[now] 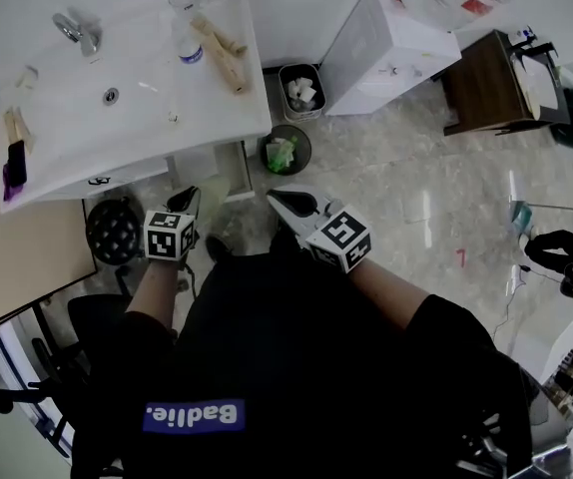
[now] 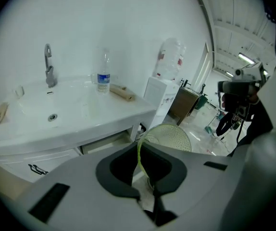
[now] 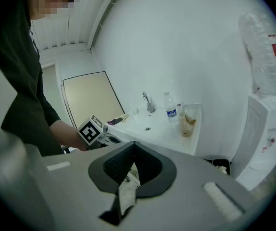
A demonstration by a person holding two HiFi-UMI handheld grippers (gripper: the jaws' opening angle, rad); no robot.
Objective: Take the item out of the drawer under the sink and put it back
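Honestly looks about halfway: left gripper is clamped on the rim of the pale green round mesh strainer, clear of the white under-sink drawer at its 11 o'clock, so returning it's left; right gripper jaws together, empty.

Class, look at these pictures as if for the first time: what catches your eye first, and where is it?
The white sink fills the head view's upper left, a bottle standing at its back. Below it the left gripper is shut on the rim of a green mesh bowl; the right gripper beside it holds nothing.
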